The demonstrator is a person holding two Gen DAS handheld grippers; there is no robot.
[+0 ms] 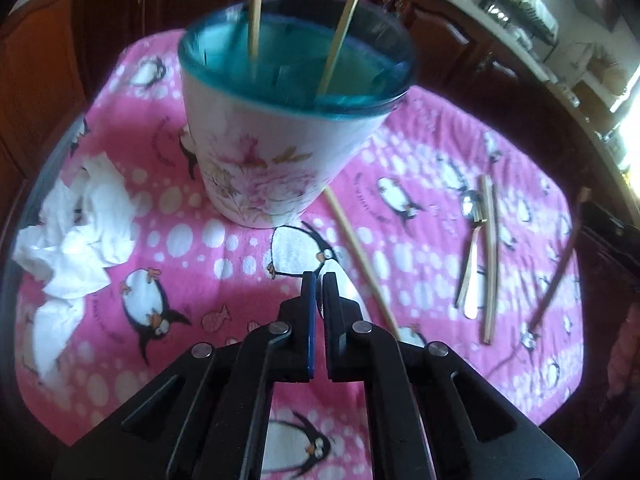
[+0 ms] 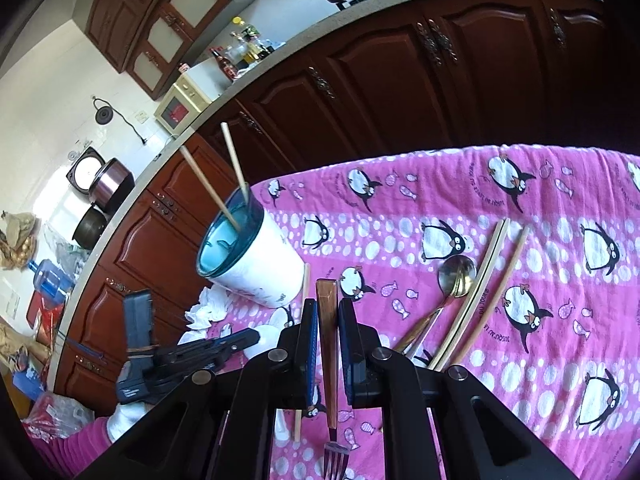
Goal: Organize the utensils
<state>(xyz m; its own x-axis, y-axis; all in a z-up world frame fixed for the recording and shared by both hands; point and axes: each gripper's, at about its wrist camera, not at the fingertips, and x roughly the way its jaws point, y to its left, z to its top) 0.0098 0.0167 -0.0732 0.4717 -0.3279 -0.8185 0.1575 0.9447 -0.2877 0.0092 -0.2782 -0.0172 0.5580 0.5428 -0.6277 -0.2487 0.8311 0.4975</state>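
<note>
The cloth [image 1: 248,304] under the left hand-held gripper [image 1: 319,280] looked like soft fleece, matt and a little fuzzy, pink with printed penguins. Ahead of that hand-held gripper stood a cup [image 1: 276,152] with a smooth white wall, flower print, and a glossy translucent teal rim, like plastic. Two pale chopsticks [image 1: 344,28] in it looked like bare matt wood. To its left lay crumpled white tissue paper [image 1: 80,232], dull and wrinkled. To its right, a spoon [image 1: 472,240] was shiny polished metal. Between the right hand-held gripper's [image 2: 328,312] matt black plastic fingers [image 2: 310,332] was a fork [image 2: 329,360] with a glossy brown wooden handle and metal tines.
</note>
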